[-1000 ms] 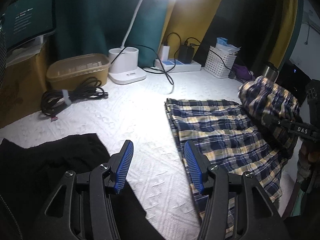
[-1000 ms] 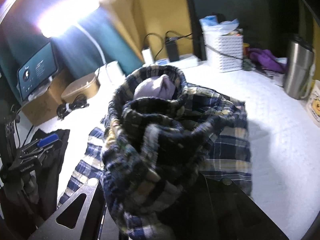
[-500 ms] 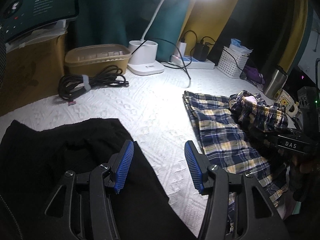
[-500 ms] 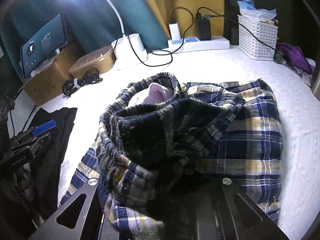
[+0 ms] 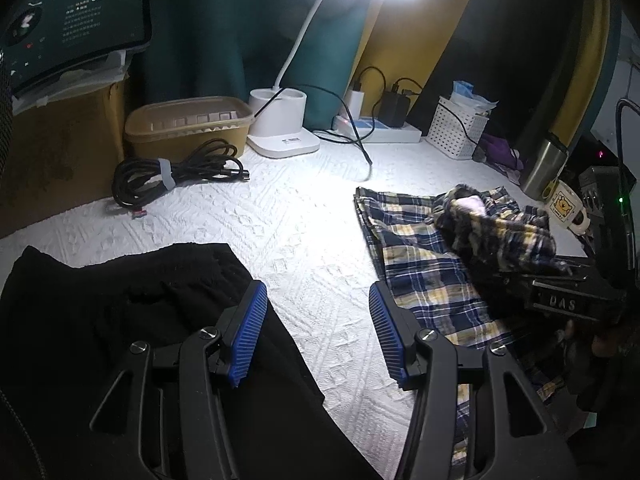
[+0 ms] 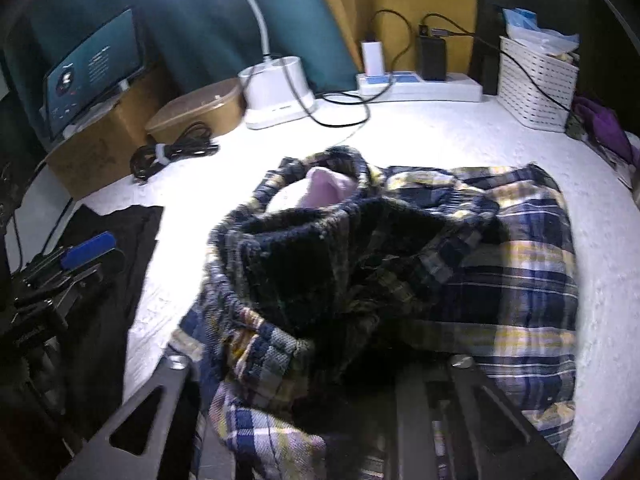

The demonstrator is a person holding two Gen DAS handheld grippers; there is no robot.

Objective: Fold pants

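Left wrist view: the left tongs [image 5: 316, 332] hang about half open and empty above the white embossed surface [image 5: 280, 216], a black garment [image 5: 100, 312] just to their left and the blue-and-yellow plaid cotton pants [image 5: 436, 280] spread to their right. Right wrist view shows the right tongs [image 6: 320, 420] opening, the bunched elastic waistband [image 6: 280, 224] heaped over them; whether the pads touch cloth is hidden. I judge the pants light, limp and slump-prone, best pinched at waistband or hem corners.
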